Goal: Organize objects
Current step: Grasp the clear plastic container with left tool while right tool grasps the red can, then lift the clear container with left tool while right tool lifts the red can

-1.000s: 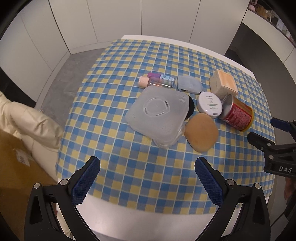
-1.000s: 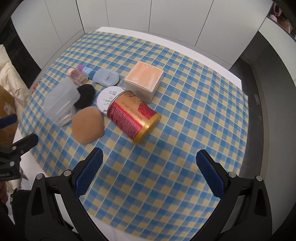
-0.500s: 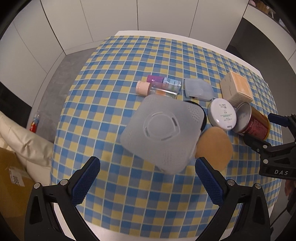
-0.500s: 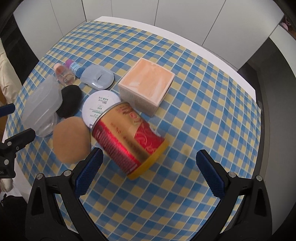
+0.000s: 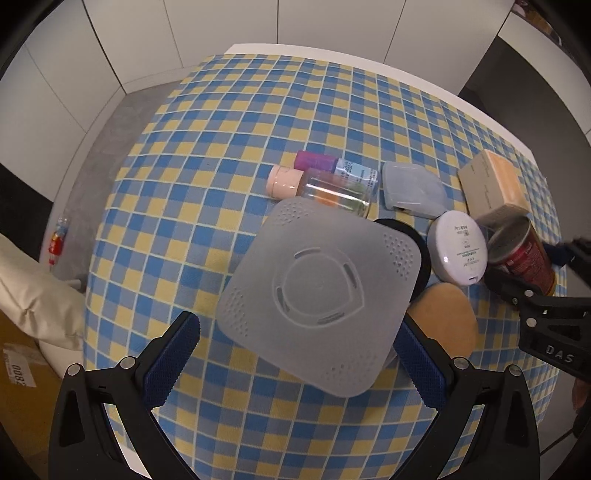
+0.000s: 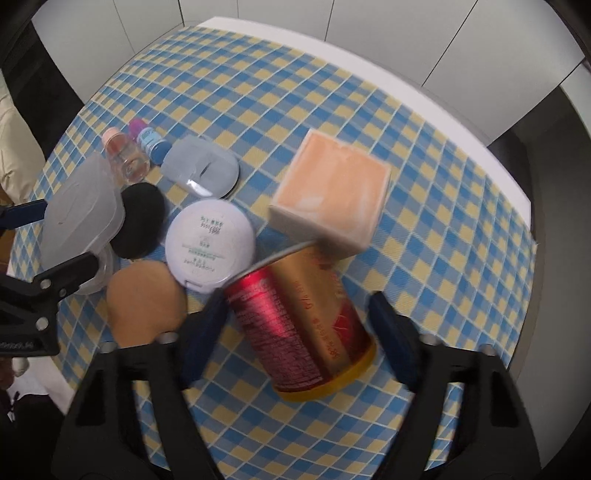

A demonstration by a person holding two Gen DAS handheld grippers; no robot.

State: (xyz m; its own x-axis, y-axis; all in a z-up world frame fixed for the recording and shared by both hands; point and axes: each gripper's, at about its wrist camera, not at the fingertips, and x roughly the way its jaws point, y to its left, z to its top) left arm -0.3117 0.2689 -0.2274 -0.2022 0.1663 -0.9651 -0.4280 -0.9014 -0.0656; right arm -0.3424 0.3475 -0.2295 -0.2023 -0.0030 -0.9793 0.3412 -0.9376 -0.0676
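jaws of the right gripper (image 6: 295,332) are closing around the lying red can (image 6: 306,325), pads not yet pressing; left gripper (image 5: 295,354) gapes wide over the translucent box (image 5: 317,295) on the blue-yellow checked tablecloth (image 5: 221,147), white cabinets (image 5: 221,22) behind

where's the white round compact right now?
Right wrist view: the white round compact lies flat left of centre, between the black puff and the red can, with the tan sponge just below it.

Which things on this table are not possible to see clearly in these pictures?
- Left wrist view: the frosted lid hides whatever lies under it and most of the black puff.
- Both views: the white compact print is too small to read.
- Right wrist view: motion blurs the red can.
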